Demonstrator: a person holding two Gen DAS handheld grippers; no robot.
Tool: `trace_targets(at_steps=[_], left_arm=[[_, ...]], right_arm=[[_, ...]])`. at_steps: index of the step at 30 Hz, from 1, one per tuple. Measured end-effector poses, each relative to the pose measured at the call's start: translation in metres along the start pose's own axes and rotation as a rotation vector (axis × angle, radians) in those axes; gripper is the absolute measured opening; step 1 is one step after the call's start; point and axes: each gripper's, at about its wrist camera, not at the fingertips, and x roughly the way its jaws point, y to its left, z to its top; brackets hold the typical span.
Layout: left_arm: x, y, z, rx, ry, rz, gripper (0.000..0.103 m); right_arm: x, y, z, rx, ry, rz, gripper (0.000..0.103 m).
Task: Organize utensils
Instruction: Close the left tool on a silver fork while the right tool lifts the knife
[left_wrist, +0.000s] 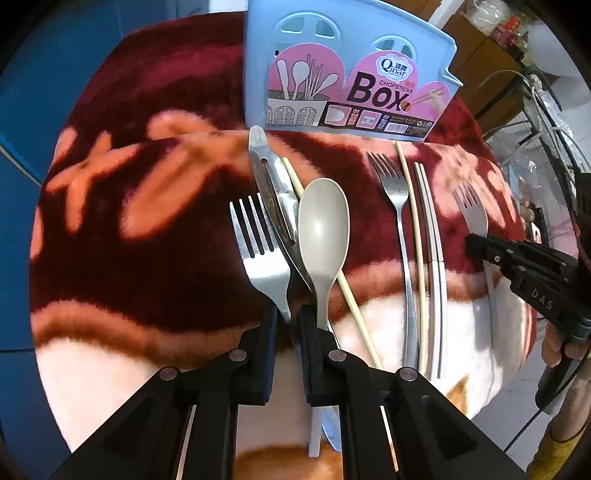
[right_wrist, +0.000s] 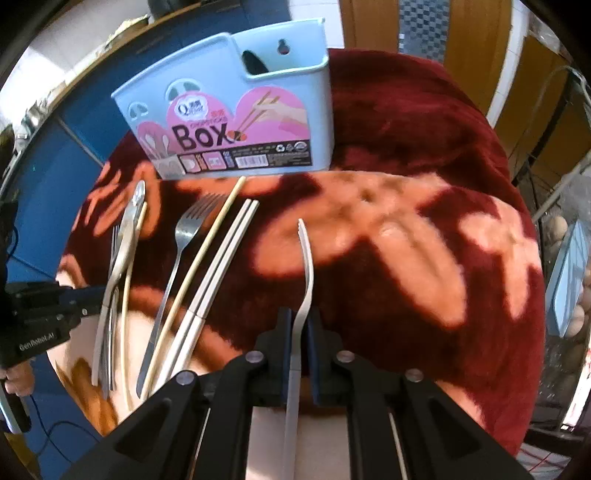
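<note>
The left gripper (left_wrist: 288, 325) is clamped on a steel fork (left_wrist: 264, 254). The right gripper (right_wrist: 300, 325) is clamped on a grey plastic fork (right_wrist: 306, 266); the blue chopsticks box (right_wrist: 236, 122) stands beyond.

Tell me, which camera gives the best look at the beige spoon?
The left wrist view: the beige spoon lies close and face-up, its bowl fully visible beside the steel fork. In the right wrist view, it sits edge-on at far left, barely distinguishable among the other utensils.

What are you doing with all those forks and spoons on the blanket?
Someone is sorting cutlery into the blue chopsticks box, using tongs in each hand. The left tongs are closed on a metal fork. The right tongs are closed on a pale plastic fork. A spoon, a knife, another fork and chopsticks lie on the red blanket.
</note>
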Motion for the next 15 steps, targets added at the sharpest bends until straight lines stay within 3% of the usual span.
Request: trace_targets(at_steps=[4, 6, 11, 15], left_arm=[[-0.002, 0.012, -0.002, -0.048, -0.013, -0.029, 0.009], [-0.007, 0.014, -0.007, -0.042, -0.062, -0.025, 0.008], [-0.03, 0.025, -0.016, -0.017, -0.227, 0.003, 0.004], [-0.044, 0.038, -0.025, -0.024, -0.305, -0.042, 0.004]], right_arm=[[0.0, -0.002, 0.003, -0.001, 0.029, 0.003, 0.009], [-0.001, -0.002, 0.002, 0.004, 0.019, -0.002, 0.007], [-0.012, 0.012, -0.007, -0.023, -0.082, 0.013, 0.007], [-0.029, 0.02, -0.016, -0.028, -0.182, 0.049, 0.007]])
